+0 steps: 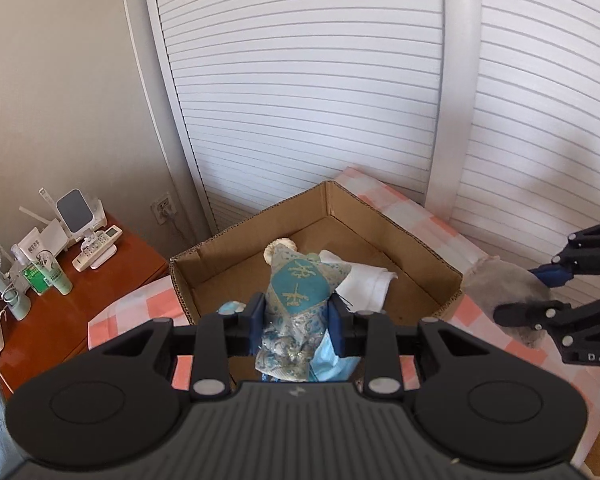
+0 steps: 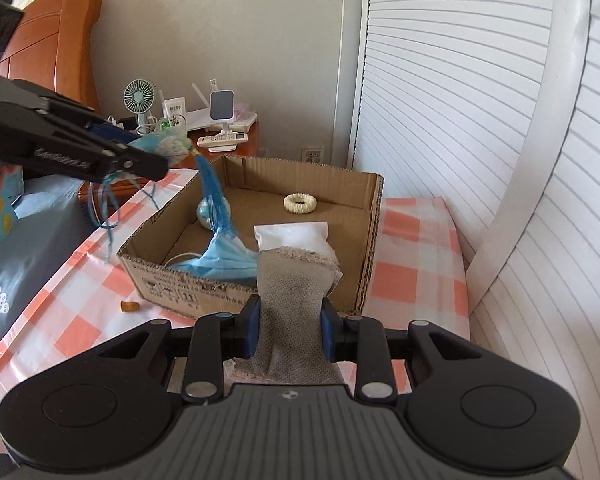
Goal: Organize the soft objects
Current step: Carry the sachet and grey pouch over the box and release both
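My left gripper (image 1: pixel 296 309) is shut on a blue embroidered sachet (image 1: pixel 300 294), held above the near edge of an open cardboard box (image 1: pixel 384 220). The right wrist view shows the sachet's blue tassel (image 2: pixel 214 196) hanging over the box. My right gripper (image 2: pixel 290 309) is shut on a grey mesh pouch (image 2: pixel 292 292), held just in front of the box (image 2: pixel 172 284). Inside the box lie a cream ring (image 2: pixel 300 203), a white pouch (image 2: pixel 296 236), a blue face mask (image 2: pixel 224 260) and a small pale-blue round thing (image 2: pixel 206 214).
The box stands on a pink-and-white checked cloth (image 2: pixel 412 276). White louvred doors (image 1: pixel 320 80) rise close behind and to the right. A wooden nightstand (image 1: pixel 60 304) at left carries a fan, a remote and small items. A small orange object (image 2: pixel 130 306) lies by the box.
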Demonstrator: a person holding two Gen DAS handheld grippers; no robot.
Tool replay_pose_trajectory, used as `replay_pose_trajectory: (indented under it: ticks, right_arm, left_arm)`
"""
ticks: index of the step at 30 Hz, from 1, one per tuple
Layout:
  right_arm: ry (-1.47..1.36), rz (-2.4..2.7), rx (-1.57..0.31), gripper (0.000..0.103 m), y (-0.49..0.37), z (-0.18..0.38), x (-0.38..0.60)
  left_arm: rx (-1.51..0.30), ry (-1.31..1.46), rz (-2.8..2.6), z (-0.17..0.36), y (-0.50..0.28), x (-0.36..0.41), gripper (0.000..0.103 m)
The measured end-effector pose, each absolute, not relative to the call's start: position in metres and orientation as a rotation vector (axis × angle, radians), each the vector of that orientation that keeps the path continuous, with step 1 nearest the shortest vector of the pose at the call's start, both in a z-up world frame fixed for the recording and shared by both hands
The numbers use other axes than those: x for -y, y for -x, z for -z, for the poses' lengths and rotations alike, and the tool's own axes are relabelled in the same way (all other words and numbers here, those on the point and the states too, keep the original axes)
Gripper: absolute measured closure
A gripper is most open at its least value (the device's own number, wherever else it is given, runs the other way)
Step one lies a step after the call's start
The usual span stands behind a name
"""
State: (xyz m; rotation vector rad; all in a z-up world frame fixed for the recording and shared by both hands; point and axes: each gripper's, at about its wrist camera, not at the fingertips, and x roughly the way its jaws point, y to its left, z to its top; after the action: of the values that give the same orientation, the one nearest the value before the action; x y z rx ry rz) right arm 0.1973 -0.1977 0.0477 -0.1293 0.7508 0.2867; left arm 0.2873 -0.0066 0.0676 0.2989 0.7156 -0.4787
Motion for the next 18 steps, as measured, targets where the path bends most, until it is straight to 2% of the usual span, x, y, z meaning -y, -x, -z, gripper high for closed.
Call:
replay_pose_trajectory:
  ticks: [3, 5, 6, 7, 12, 18]
  right_arm:
    - [0.133, -0.287, -0.751, 0.069, -0.207, -0.048, 0.198]
    - [0.134, -0.288, -0.753, 0.069, -0.213, -0.047, 0.198]
    - [0.134, -0.287, -0.755, 0.069, -0.216, -0.046, 0.198]
    - [0.133, -0.288, -0.758, 0.069, -0.218, -0.045, 0.199]
    - [0.120, -0.290, -0.763, 0.069, -0.232, -0.042, 0.199]
    - [0.095, -0.306, -0.759, 0.069, -0.254, -0.044, 0.195]
  left_arm:
    - [-0.758, -0.310, 0.471, -0.051, -0.307, 0.011, 0.069]
    - [-0.775, -0.313, 0.460, -0.038, -0.313, 0.012, 0.054]
    - [-0.777, -0.313, 0.434, -0.033, -0.313, 0.012, 0.032]
    - [-0.771, -0.314, 0.409, -0.028, -0.313, 0.011, 0.017]
    - [-0.749, -0.308, 0.332, -0.022, -0.297, 0.000, 0.015]
    - [-0.707, -0.283, 0.241, -0.024, -0.251, -0.019, 0.001]
